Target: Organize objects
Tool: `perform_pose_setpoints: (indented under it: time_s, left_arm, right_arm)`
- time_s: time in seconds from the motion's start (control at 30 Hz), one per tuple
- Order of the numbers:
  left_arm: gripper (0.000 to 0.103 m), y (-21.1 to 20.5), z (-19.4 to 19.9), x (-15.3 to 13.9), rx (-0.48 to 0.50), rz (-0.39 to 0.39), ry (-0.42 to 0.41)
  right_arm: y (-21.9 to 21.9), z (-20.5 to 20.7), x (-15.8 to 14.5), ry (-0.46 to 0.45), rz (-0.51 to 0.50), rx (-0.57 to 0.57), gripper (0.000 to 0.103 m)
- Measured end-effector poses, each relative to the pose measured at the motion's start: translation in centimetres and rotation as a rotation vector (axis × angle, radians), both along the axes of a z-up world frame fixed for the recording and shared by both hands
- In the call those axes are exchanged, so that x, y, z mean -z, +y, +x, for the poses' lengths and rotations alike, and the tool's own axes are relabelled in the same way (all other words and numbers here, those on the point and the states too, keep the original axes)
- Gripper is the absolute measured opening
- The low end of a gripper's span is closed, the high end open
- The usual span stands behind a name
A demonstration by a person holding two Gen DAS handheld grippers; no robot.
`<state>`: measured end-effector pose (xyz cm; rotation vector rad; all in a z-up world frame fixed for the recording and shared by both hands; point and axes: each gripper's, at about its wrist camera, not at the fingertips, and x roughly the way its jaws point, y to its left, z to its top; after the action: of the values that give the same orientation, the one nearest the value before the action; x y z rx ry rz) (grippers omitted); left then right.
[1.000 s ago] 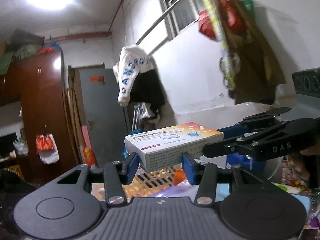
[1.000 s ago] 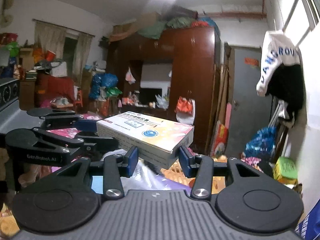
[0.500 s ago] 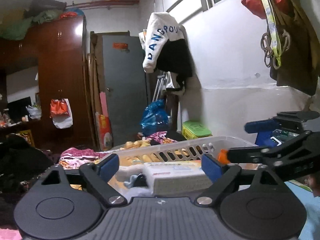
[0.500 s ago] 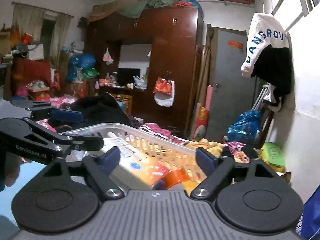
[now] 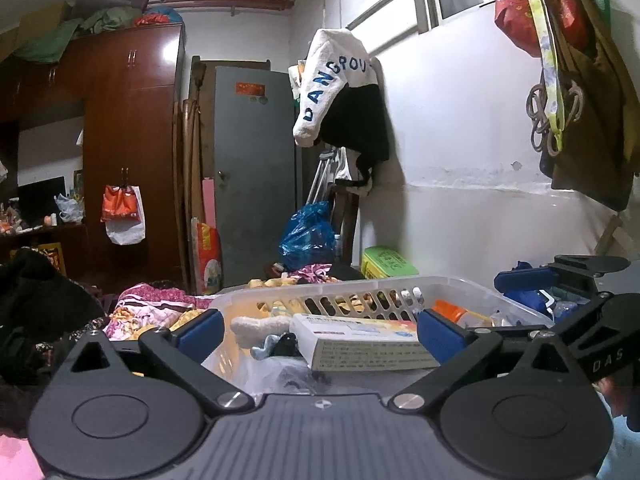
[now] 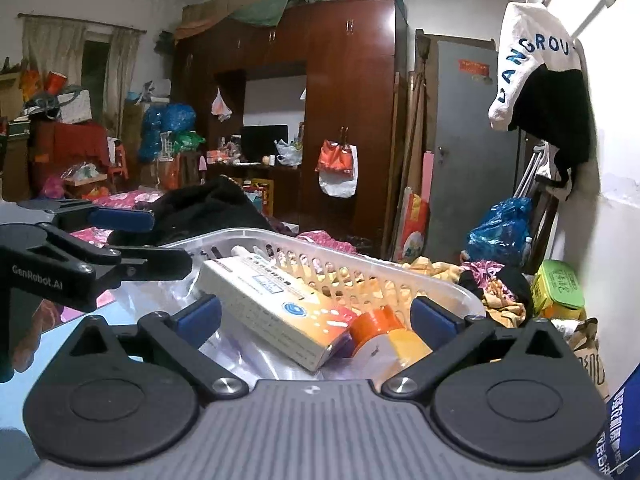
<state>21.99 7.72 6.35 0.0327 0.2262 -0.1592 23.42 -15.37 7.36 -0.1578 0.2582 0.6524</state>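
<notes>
A white and orange medicine box [image 5: 360, 340] lies free inside a white slotted plastic basket [image 5: 360, 286]. In the right wrist view the box [image 6: 276, 304] rests tilted on other items, in the basket [image 6: 360, 266]. My left gripper [image 5: 320, 332] is open, its blue pads wide on either side of the box without touching it. My right gripper [image 6: 316, 318] is open too, pads apart around the box end. Each gripper shows in the other's view: the right one [image 5: 560, 280], the left one [image 6: 104, 236], both open.
An orange-capped bottle [image 6: 384, 332] lies in the basket beside the box. A plush toy [image 5: 256, 324] and clear plastic bags are in there too. Clothes are piled behind the basket, a green box [image 5: 386, 262] stands by the wall, a dark wardrobe [image 6: 344, 120] behind.
Both grippers held the medicine box up together a second ago. They lowered it into the basket and opened; the box now lies free between the spread pads.
</notes>
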Motion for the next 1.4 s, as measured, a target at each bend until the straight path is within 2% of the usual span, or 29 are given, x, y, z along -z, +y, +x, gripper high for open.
perform_pose_setpoints:
  time_s: [0.2, 0.3, 0.37, 0.43, 0.5, 0.6, 0.7, 0.8, 0.93, 1.07, 1.27, 1.4]
  left_arm:
    - [0.103, -0.3, -0.9, 0.0, -0.012, 0.001, 0.029]
    - [0.103, -0.7, -2.1, 0.1, -0.021, -0.007, 0.026]
    - [0.103, -1.1, -3.3, 0.1, -0.041, -0.005, 0.017]
    - [0.103, -1.3, -4.6, -0.1, -0.053, -0.008, 0.015]
    - [0.103, -1.3, -5.9, -0.4, -0.053, -0.022, 0.030]
    - [0.103, -1.1, -8.5, -0.6, -0.033, -0.066, 0.007]
    - [0.103, -1.4, -11.5, -0.5, -0.047, -0.060, -0.021]
    - [0.103, -1.5, -14.3, -0.2, -0.079, -0.066, -0.032]
    - [0.103, -2.0, -17.6, 0.4, -0.090, -0.038, -0.037]
    - [0.103, -3.1, -17.8, 0.5, -0.129, 0.010, -0.020]
    - [0.103, -3.4, -15.6, 1.6, -0.089, -0.034, 0.080]
    - [0.103, -3.5, -15.3, 2.1, -0.103, -0.024, 0.089]
  right_arm:
    - [-1.0, -0.2, -0.5, 0.034, 0.048, -0.007, 0.103]
    - [-1.2, -1.0, -0.7, 0.052, 0.044, 0.038, 0.103]
    - [-1.1, -1.3, -0.9, 0.111, 0.024, 0.072, 0.103]
    - [-1.1, -2.3, -0.9, 0.135, 0.007, 0.163, 0.103]
    - [-0.7, -4.2, -0.7, 0.084, -0.045, 0.252, 0.103]
    - [-0.5, -6.9, -0.2, 0.014, -0.093, 0.304, 0.103]
    - [-0.9, -9.8, 0.1, 0.009, -0.080, 0.271, 0.103]
    - [-2.1, -11.8, 0.7, 0.072, -0.025, 0.226, 0.103]
    - [-3.6, -14.2, 1.6, 0.061, 0.066, 0.227, 0.103]
    - [-3.7, -15.0, 1.0, 0.041, 0.089, 0.242, 0.103]
    - [-4.6, -13.5, 1.2, 0.105, 0.125, 0.255, 0.103]
    - [-5.4, -13.0, 1.5, 0.121, 0.150, 0.260, 0.103]
